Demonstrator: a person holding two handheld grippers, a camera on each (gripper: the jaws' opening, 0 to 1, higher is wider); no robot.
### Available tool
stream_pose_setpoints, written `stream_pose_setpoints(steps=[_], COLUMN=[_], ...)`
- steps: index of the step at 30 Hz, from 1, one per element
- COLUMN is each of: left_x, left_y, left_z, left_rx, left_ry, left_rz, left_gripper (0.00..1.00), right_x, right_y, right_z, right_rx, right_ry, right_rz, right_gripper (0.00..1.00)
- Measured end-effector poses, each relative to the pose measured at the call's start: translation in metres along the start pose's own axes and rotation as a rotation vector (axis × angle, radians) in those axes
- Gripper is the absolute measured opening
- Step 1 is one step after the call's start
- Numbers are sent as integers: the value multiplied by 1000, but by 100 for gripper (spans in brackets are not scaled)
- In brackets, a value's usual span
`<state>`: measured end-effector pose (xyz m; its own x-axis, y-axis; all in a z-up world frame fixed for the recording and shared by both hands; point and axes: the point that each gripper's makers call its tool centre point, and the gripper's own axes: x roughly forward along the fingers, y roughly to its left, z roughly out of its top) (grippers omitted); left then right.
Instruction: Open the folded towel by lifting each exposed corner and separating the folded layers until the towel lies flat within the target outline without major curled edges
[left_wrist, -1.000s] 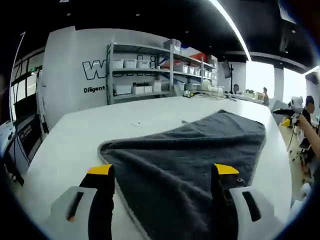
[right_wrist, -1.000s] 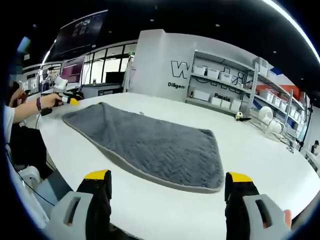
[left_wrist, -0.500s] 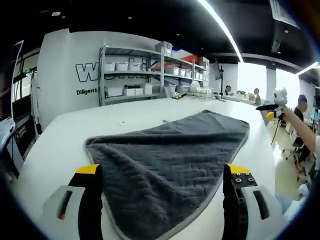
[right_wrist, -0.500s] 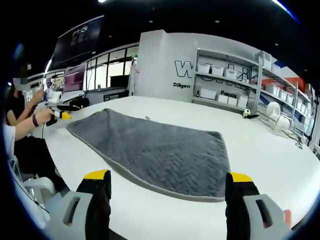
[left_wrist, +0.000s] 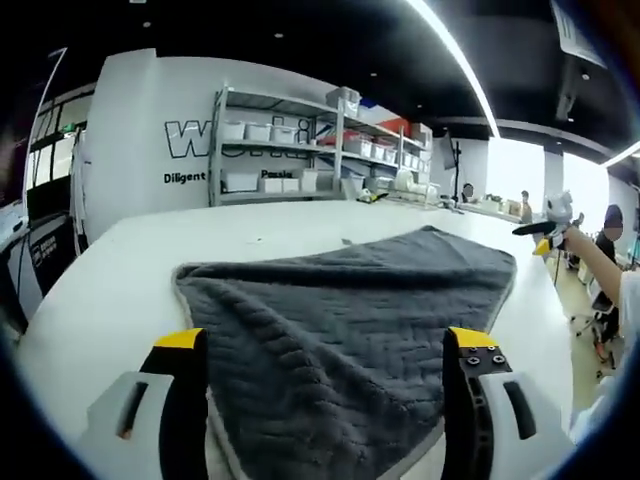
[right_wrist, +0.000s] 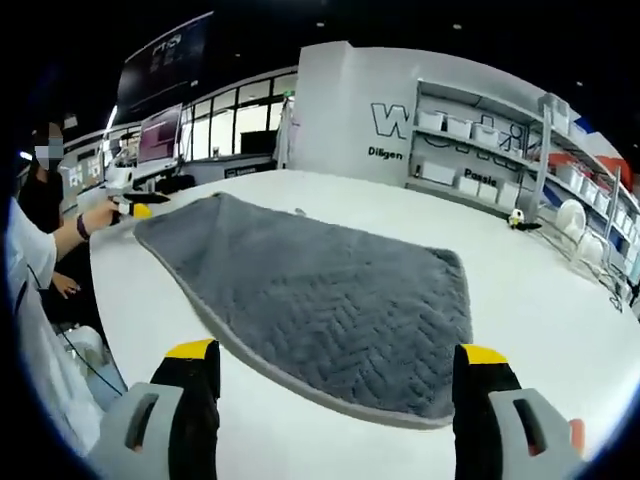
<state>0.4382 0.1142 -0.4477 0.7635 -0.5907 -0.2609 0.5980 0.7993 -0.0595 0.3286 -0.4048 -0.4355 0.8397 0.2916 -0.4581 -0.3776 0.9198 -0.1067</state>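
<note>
Grey towel (left_wrist: 340, 320) lies spread on white table (left_wrist: 110, 290), both grippers gaping

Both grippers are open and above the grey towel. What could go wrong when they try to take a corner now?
1. The towel lies flat with a thin piped edge, so an open right gripper may close on all layers together, or slip off.
2. The left gripper hangs over the towel's middle, not a corner; closing there could bunch the cloth.
3. The white table looks smooth, so the towel may slide when pulled.

"Diligent" on back wall (left_wrist: 120, 120), large letters partly hidden
</note>
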Motion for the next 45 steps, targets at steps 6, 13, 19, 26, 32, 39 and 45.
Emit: stream_pose_setpoints(steps=[6, 13, 19, 26, 32, 39, 45], left_x=[-26, -25, 8, 32, 32, 1, -9], left_y=[-6, -33, -33, -19, -14, -17, -16], left_z=[-13, -15, -21, -34, -44, -51, -53], left_rx=[52, 25, 44, 32, 38, 36, 30], left_ry=[17, 19, 79, 122, 149, 106, 70], left_rz=[53, 39, 47, 75, 88, 100, 105], left_gripper=[95, 97, 91, 87, 79, 75, 75], right_x=[-12, -18, -20, 4, 11, -7, -25], right_y=[11, 20, 16, 2, 2, 16, 29], right_z=[21, 8, 10, 4, 22, 28, 28], right_rx=[24, -13, 6, 5, -4, -29, -57], right_ry=[-119, -109, -130, -119, -129, -143, -137], right_rz=[4, -6, 27, 53, 93, 97, 83], right_gripper=[99, 97, 98, 97, 97, 97, 97])
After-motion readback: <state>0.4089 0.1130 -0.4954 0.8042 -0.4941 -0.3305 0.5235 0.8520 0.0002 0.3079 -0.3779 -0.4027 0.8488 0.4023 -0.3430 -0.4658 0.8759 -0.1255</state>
